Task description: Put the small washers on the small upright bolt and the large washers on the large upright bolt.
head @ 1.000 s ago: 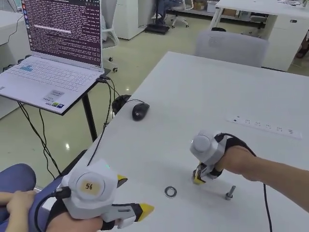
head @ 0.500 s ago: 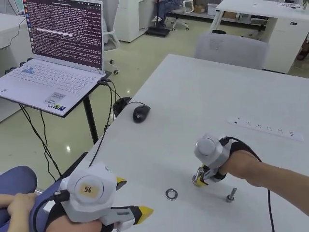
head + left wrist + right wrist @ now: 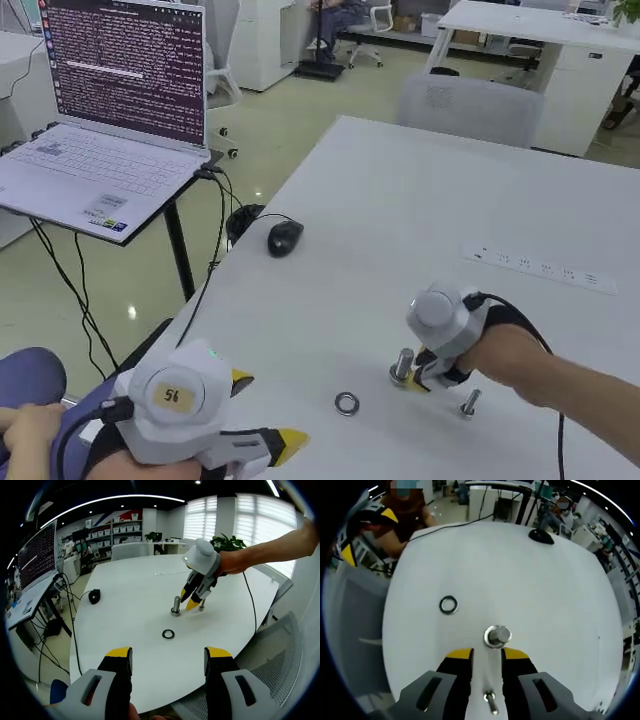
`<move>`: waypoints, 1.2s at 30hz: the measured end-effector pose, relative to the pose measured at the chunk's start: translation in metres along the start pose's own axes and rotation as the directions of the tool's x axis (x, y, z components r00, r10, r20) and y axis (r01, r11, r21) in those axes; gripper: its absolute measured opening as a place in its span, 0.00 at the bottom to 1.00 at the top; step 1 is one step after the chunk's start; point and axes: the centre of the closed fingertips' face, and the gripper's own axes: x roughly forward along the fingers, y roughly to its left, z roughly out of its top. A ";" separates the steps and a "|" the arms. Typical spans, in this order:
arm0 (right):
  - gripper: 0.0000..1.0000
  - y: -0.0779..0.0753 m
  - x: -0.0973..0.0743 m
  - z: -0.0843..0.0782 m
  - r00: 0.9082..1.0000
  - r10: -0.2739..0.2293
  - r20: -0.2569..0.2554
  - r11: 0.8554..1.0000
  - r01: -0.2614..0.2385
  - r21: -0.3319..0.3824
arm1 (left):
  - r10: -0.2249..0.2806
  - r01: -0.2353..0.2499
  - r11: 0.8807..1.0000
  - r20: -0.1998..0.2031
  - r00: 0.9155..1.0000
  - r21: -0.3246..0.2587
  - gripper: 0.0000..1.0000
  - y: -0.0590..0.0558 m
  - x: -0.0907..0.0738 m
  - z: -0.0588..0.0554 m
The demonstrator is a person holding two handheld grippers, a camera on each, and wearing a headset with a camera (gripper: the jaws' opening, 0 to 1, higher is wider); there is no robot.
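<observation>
the right gripper (image 3: 486,654) hovers just beside the large bolt (image 3: 497,636), fingers a little apart and empty — the small bolt (image 3: 468,403) stands near. one washer (image 3: 346,404) lies flat on the worktop (image 3: 400,220) near the large bolt; the left gripper (image 3: 168,652), fingers spread wide, is well apart from it.

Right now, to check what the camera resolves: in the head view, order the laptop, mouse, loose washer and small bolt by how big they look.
1. laptop
2. mouse
3. washer and small bolt: too alike to rank.
</observation>
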 end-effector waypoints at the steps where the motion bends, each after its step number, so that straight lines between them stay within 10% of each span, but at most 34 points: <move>1: 0.23 0.002 -0.001 -0.001 1.000 0.001 0.002 1.000 -0.001 0.003 | 0.000 0.000 1.000 0.000 1.000 0.001 0.57 0.000 0.000 0.000; 19: 0.24 0.060 0.026 0.023 0.993 0.116 0.032 0.993 -0.116 -0.014 | -0.002 0.002 1.000 0.010 1.000 -0.001 0.57 -0.005 0.001 0.002; 36: 0.32 0.070 0.057 0.062 0.985 0.170 0.030 0.983 -0.167 -0.070 | 0.005 -0.005 1.000 0.007 1.000 -0.007 0.57 -0.005 -0.001 0.000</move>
